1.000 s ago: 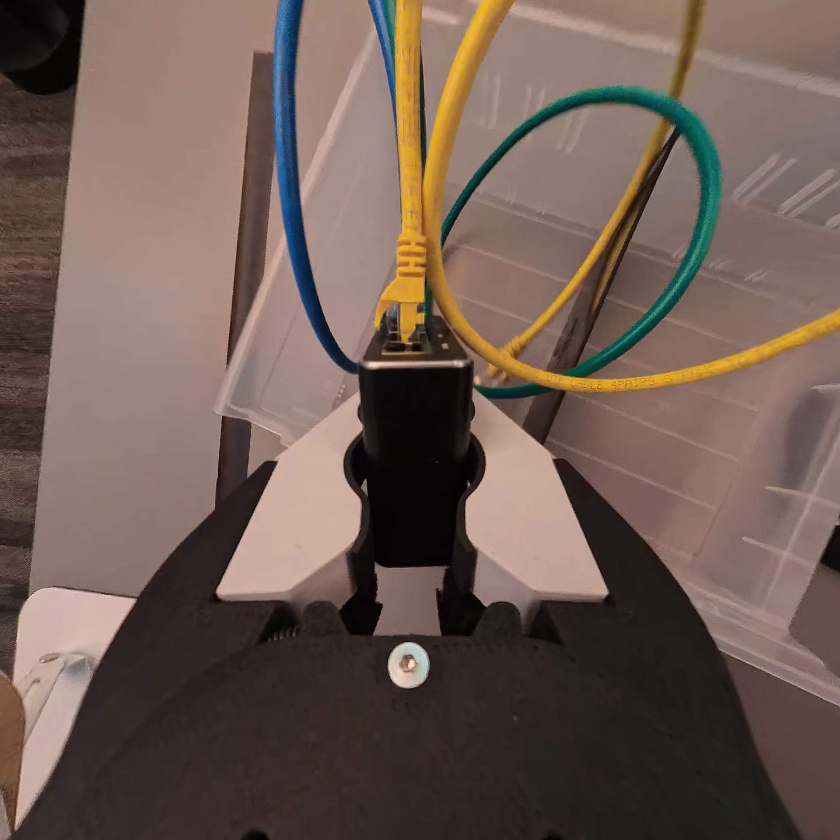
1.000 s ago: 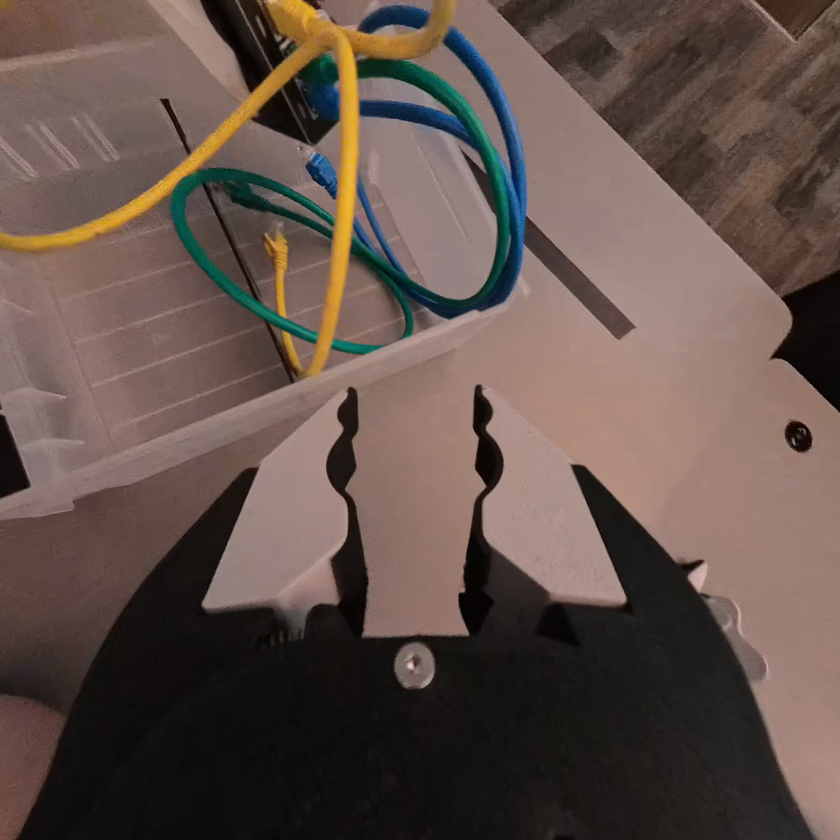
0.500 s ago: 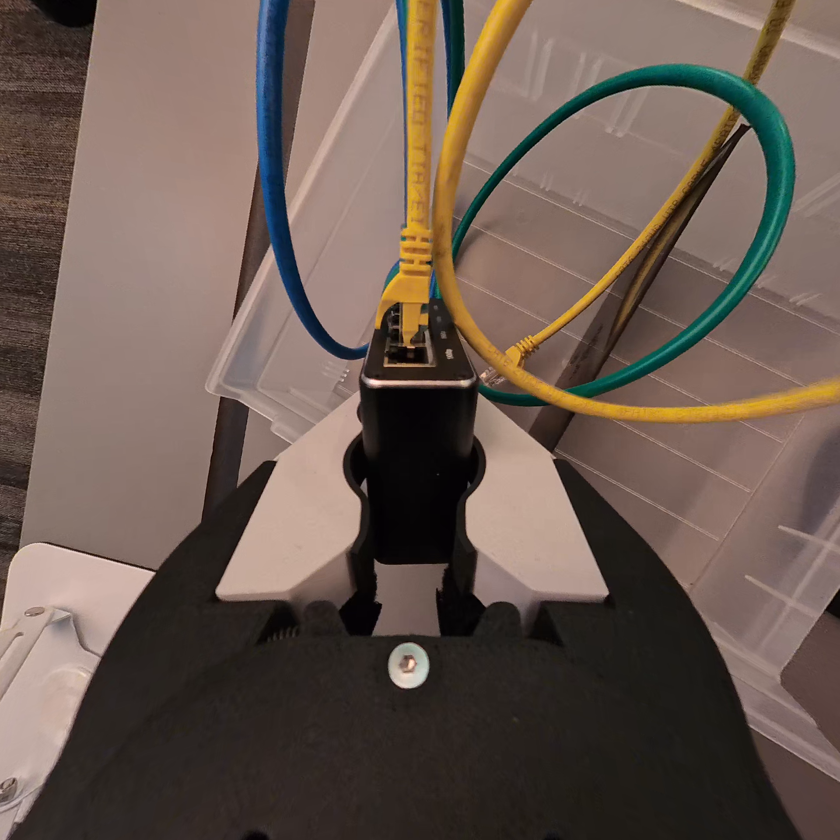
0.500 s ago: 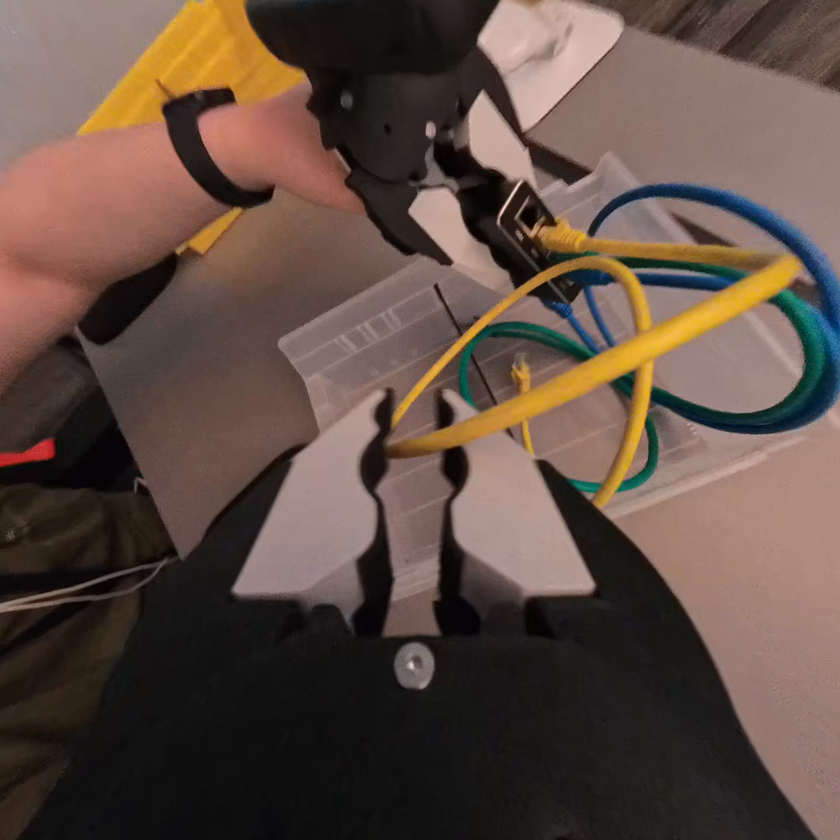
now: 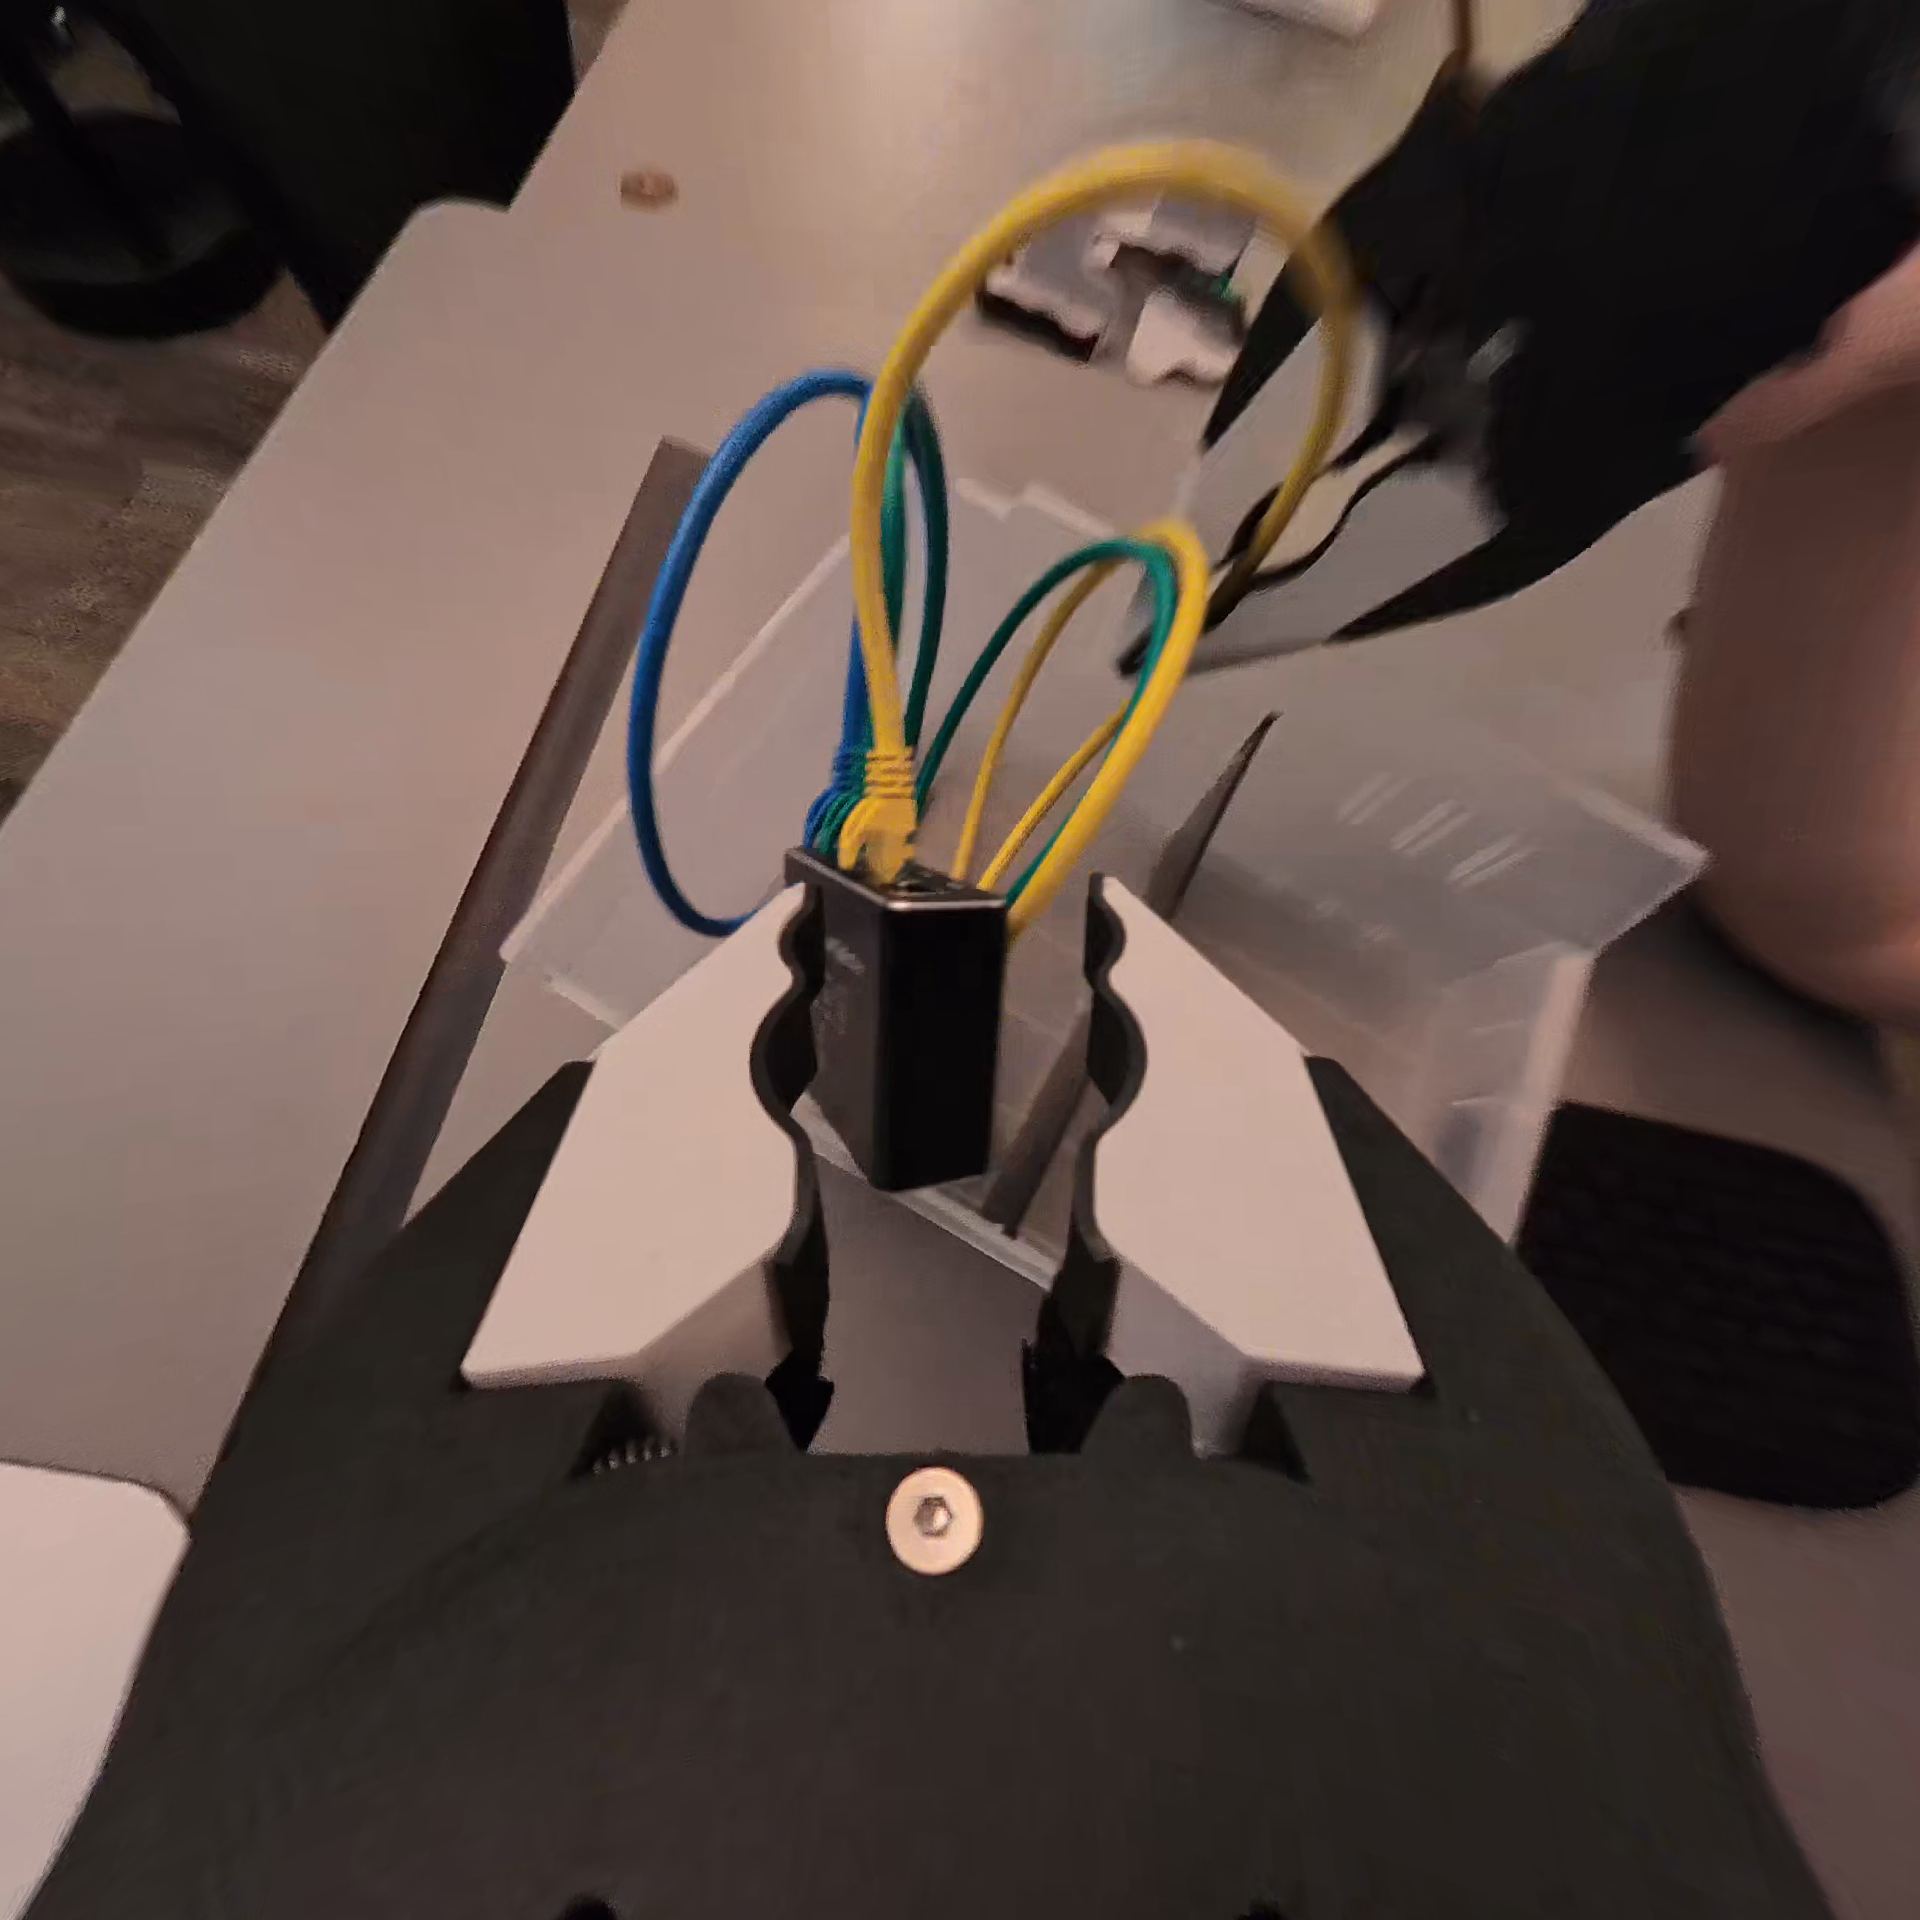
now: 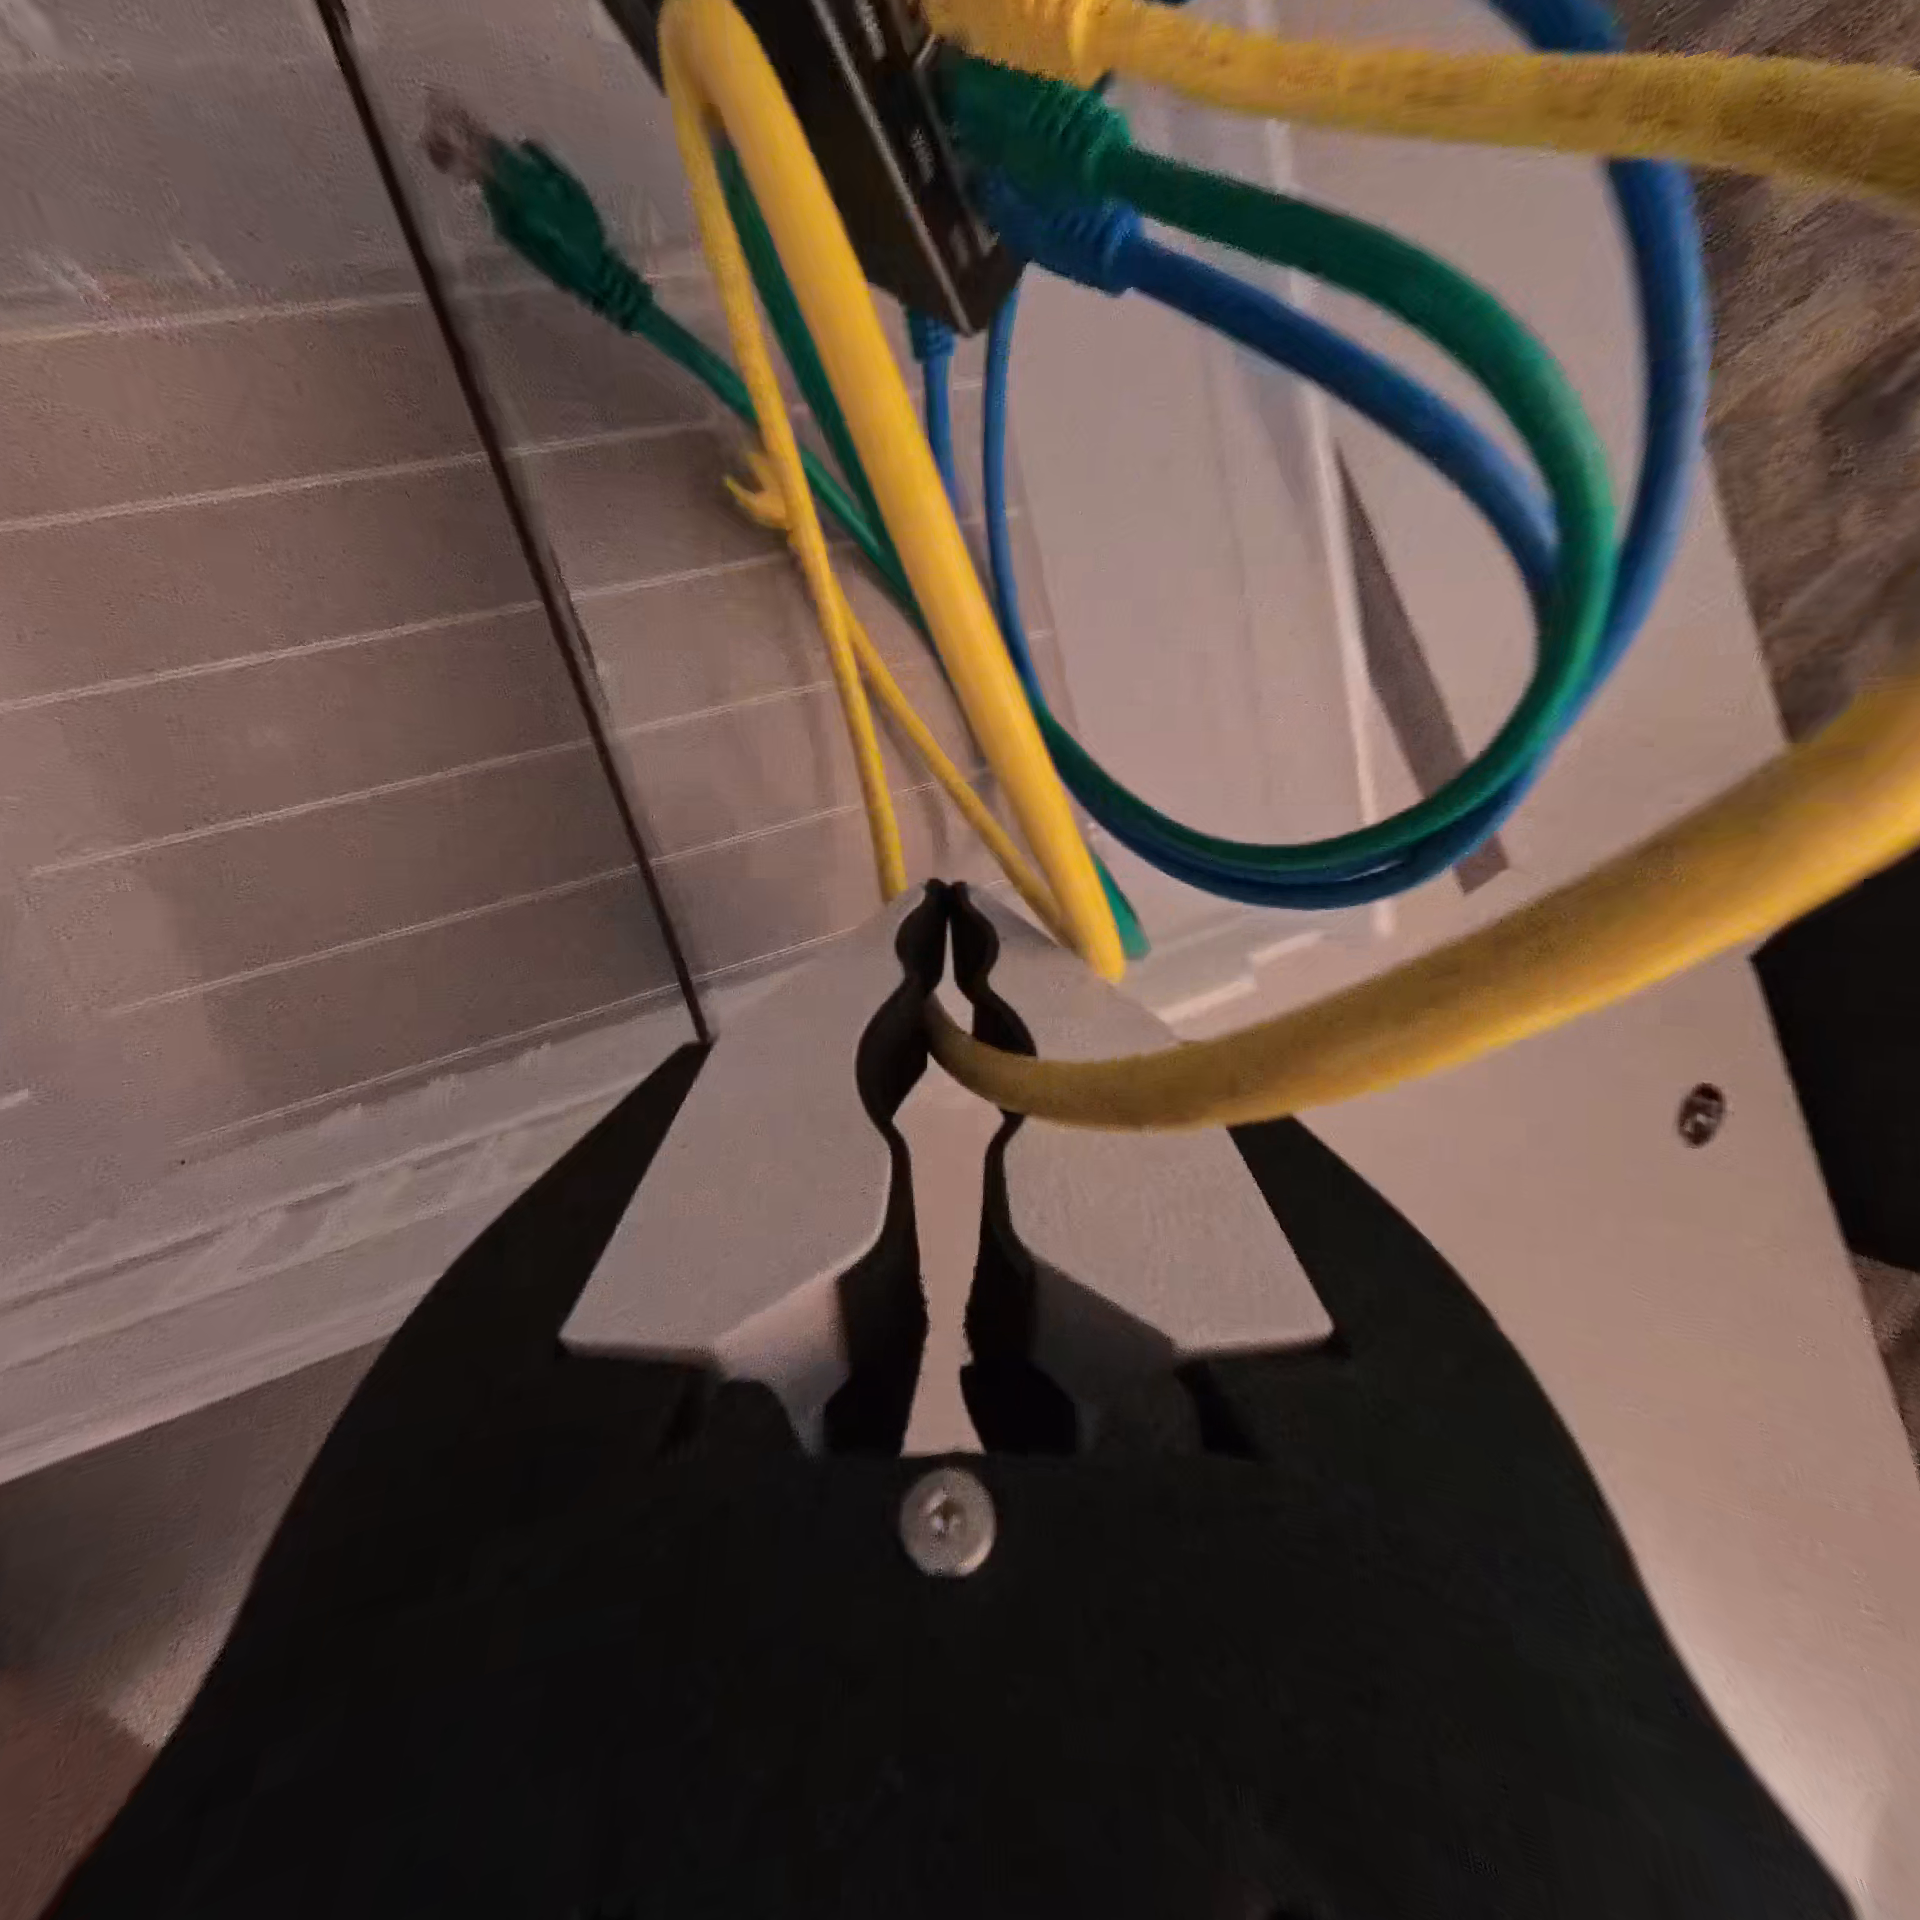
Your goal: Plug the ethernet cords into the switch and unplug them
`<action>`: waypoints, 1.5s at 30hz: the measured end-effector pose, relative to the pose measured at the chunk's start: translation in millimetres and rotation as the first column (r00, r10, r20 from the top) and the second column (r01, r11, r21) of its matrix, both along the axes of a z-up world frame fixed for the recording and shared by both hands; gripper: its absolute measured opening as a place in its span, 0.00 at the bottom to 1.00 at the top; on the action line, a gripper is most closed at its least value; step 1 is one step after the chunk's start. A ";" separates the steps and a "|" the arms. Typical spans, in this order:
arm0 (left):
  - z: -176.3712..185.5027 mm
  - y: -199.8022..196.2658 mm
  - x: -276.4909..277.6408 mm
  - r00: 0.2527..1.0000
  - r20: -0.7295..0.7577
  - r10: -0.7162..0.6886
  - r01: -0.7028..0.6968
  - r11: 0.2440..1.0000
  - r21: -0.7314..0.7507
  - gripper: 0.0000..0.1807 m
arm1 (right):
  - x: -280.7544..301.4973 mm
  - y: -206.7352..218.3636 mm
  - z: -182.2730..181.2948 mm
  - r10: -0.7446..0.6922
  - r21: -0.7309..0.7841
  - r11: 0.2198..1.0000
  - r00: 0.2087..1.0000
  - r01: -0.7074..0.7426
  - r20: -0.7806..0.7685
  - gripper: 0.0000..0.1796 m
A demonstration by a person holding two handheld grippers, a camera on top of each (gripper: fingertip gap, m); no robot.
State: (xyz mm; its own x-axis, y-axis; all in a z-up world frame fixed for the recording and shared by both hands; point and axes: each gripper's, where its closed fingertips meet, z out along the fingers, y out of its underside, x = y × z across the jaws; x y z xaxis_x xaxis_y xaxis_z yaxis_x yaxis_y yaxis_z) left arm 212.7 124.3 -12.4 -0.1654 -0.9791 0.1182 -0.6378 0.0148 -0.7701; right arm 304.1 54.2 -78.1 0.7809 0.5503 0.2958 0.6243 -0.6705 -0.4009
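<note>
In the left wrist view the black switch [image 5: 914, 1029] stands tilted between the fingers of my left gripper [image 5: 945, 894]. The jaws are open and a gap shows between the switch and the right finger [image 5: 1164, 997]. A yellow plug [image 5: 881, 805] sits in the switch, with blue [image 5: 665, 623] and green [image 5: 1039, 592] cords plugged in beside it and looping up. My right gripper [image 6: 945, 899] is shut on a yellow cord [image 6: 1351, 1039], pinched just behind the touching tips. The switch [image 6: 894, 156] shows at the top of the right wrist view. The right gripper [image 5: 1558, 312] is blurred at the upper right of the left wrist view.
A clear plastic bin [image 5: 1403, 914] lies under the cords on the pale table [image 5: 260, 831]. A loose green plug [image 6: 551, 218] hangs over the bin [image 6: 260, 727]. A black pad [image 5: 1704, 1299] lies at the right. A person's arm [image 5: 1818, 727] is at the right edge. Some 15 cm of space lies between my two pairs of fingers.
My left jaws have opened and the switch, held firmly before, now sits slack and tilted between them. My right gripper, open before, has closed on the yellow cord.
</note>
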 end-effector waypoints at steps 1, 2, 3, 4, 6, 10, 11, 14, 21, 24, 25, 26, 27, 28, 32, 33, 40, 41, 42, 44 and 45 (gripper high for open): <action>10.9 -1.6 -3.1 1.000 0.027 -0.002 0.003 0.999 -0.038 0.28 | -1.4 -1.7 -6.0 0.002 -0.030 1.000 1.000 -0.002 -0.006 0.01; 19.7 -2.2 -7.6 0.999 0.044 0.003 0.000 0.998 -0.066 0.29 | -2.3 -4.2 -10.1 -0.004 -0.057 0.998 1.000 0.003 -0.015 0.02; 26.6 -3.3 -13.5 0.998 0.057 0.007 -0.002 0.996 -0.087 0.29 | -3.8 -8.4 -13.0 -0.014 -0.087 0.996 0.999 0.011 -0.032 0.02; 31.4 -5.6 -20.9 0.998 0.066 0.008 -0.002 0.995 -0.099 0.30 | -5.9 -13.9 -14.7 -0.022 -0.116 0.993 0.998 0.016 -0.055 0.03; 37.2 -10.2 -38.4 0.995 0.093 0.021 -0.013 0.996 -0.088 0.30 | -8.0 -28.3 -13.2 -0.037 -0.165 0.986 0.994 0.019 -0.107 0.04; 36.3 -12.7 -86.3 0.982 0.149 0.118 -0.124 0.992 0.028 0.29 | -13.9 -51.0 9.9 -0.074 -0.145 0.989 0.961 0.036 -0.267 0.24; 35.8 -14.9 -100.7 0.976 0.162 0.148 -0.158 0.986 0.050 0.29 | -12.5 -55.6 16.2 -0.089 -0.133 0.990 0.955 0.053 -0.284 0.27; 43.0 -21.5 -145.9 0.949 0.211 0.236 -0.262 0.960 0.104 0.29 | -1.6 -71.7 21.8 -0.145 -0.135 0.984 0.954 0.113 -0.261 0.35; 109.0 17.2 -269.0 0.787 0.334 0.518 -0.607 0.747 0.271 0.37 | 10.5 -100.3 16.0 -0.349 -0.245 0.927 0.895 0.285 -0.278 0.40; 125.2 42.0 -339.7 0.680 0.298 0.670 -0.730 0.658 0.187 0.45 | 8.3 -104.5 19.3 -0.420 -0.249 0.901 0.854 0.354 -0.306 0.42; 125.8 55.0 -367.9 0.627 0.282 0.726 -0.777 0.604 0.174 0.46 | 4.8 -103.0 20.9 -0.439 -0.246 0.895 0.835 0.372 -0.332 0.42; 123.6 70.7 -398.4 0.565 0.264 0.782 -0.825 0.535 0.182 0.46 | 0.2 -100.1 21.7 -0.460 -0.247 0.886 0.811 0.392 -0.363 0.43; 117.6 86.7 -429.8 0.496 0.238 0.835 -0.866 0.459 0.196 0.47 | -3.4 -96.5 21.2 -0.483 -0.250 0.875 0.787 0.415 -0.385 0.45; 107.8 101.6 -459.9 0.428 0.200 0.881 -0.898 0.389 0.207 0.47 | -5.8 -92.1 19.3 -0.506 -0.249 0.862 0.766 0.441 -0.395 0.47; 45.1 144.5 -562.7 0.186 -0.006 0.982 -0.951 0.182 0.251 0.46 | -9.7 -83.1 -2.6 -0.597 -0.261 0.803 0.722 0.536 -0.351 0.54; 26.6 147.0 -578.3 0.167 -0.069 0.984 -0.954 0.179 0.239 0.45 | -15.1 -82.9 -9.3 -0.608 -0.272 0.794 0.710 0.544 -0.356 0.55; -57.2 127.4 -621.3 0.263 -0.378 0.888 -0.962 0.271 -0.031 0.41 | -41.1 -89.7 -55.4 -0.752 -0.429 0.659 0.553 0.617 -0.360 0.56; -64.0 122.0 -620.1 0.288 -0.408 0.866 -0.956 0.283 -0.075 0.40 | -47.2 -93.3 -61.4 -0.767 -0.474 0.640 0.545 0.605 -0.340 0.50; -70.7 115.4 -617.2 0.316 -0.441 0.840 -0.948 0.296 -0.115 0.39 | -57.5 -95.2 -64.3 -0.775 -0.529 0.627 0.533 0.572 -0.341 0.43; -85.8 102.1 -614.9 0.348 -0.521 0.779 -0.935 0.329 -0.132 0.37 | -72.0 -92.8 -65.1 -0.798 -0.603 0.594 0.485 0.533 -0.358 0.30; -93.1 98.6 -615.1 0.351 -0.551 0.757 -0.930 0.348 -0.114 0.36 | -71.4 -99.1 -71.0 -0.825 -0.634 0.546 0.480 0.547 -0.296 0.27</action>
State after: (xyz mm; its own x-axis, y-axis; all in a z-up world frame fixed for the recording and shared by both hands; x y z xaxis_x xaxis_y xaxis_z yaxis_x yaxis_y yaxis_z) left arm -402.4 222.9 -105.5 0.8655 -0.4010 0.3002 -0.3190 -0.9033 -0.2868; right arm 232.7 -44.9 -149.0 0.8790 -0.3019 -0.3689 -0.3417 -0.9387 -0.0460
